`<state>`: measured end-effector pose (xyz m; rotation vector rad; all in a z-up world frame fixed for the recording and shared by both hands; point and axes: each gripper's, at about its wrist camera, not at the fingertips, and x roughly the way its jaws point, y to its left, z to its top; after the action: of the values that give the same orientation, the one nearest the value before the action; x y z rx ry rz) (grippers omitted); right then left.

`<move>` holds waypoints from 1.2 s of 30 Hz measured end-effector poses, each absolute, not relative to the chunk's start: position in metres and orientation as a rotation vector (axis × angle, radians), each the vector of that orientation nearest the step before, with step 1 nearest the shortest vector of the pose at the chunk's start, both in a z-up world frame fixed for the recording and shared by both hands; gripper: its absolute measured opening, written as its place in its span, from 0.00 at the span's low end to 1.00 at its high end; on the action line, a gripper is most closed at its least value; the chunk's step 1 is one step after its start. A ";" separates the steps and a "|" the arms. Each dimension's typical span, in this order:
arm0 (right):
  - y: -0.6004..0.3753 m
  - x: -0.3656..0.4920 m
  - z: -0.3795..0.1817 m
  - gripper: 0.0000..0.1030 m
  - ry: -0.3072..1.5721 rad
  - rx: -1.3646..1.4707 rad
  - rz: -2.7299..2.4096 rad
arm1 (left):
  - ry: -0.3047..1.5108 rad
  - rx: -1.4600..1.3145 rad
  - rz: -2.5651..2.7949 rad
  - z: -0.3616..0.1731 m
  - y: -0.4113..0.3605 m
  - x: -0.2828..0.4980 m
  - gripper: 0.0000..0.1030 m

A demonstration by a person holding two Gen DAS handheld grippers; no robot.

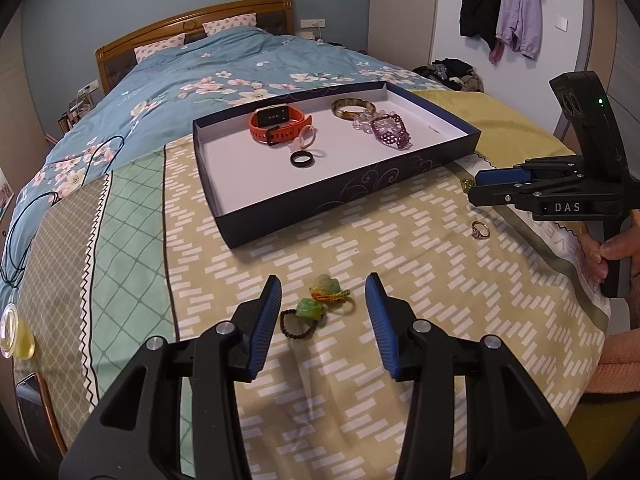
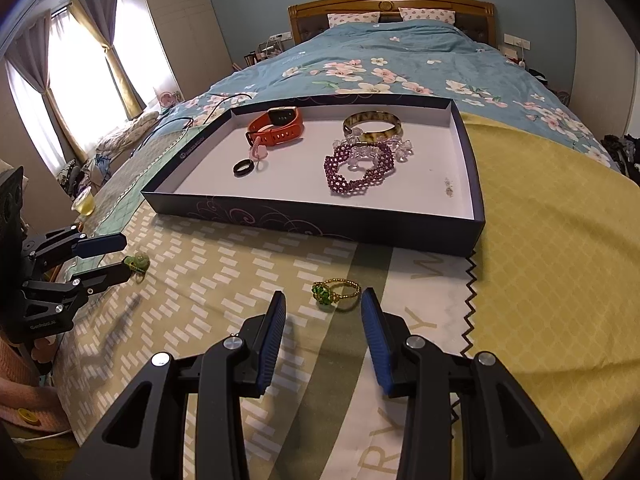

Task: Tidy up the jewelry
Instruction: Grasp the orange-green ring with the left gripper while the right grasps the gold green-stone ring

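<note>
Left wrist view: my left gripper (image 1: 323,294) is spread wide around two green charm rings (image 1: 320,300) on the blanket (image 1: 240,240). Right gripper (image 2: 323,309) hangs released before a green bead ring (image 2: 334,292), tray (image 2: 320,222) edge just beyond.

Both wrist views low over bedspread, facing headboard (image 2: 392,4); left from left, right from right; shared: tray (image 1: 348,196) (image 2: 312,220).

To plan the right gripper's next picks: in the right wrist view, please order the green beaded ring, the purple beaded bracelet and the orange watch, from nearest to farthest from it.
1. Green beaded ring: on the blanket, just ahead of the open right gripper.
2. Purple beaded bracelet: inside the box, middle.
3. Orange watch: inside the box, far left.
</note>
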<state>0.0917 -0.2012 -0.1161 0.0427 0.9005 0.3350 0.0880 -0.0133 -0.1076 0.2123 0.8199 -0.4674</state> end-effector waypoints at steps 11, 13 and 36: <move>-0.196 0.098 -0.117 0.35 0.899 0.011 0.310 | 0.830 0.206 -0.459 -0.110 -0.009 0.091 0.42; -0.196 0.098 -0.117 0.34 0.899 0.011 0.307 | 0.828 0.212 -0.456 -0.110 -0.010 0.091 0.42; -0.198 0.097 -0.117 0.33 0.897 0.019 0.303 | 0.889 0.213 -0.504 -0.122 -0.018 0.104 0.20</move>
<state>0.0973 -0.1975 -0.1165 0.0187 0.8966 0.3029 0.1038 -0.0182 -0.1220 0.2126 0.8888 -0.5037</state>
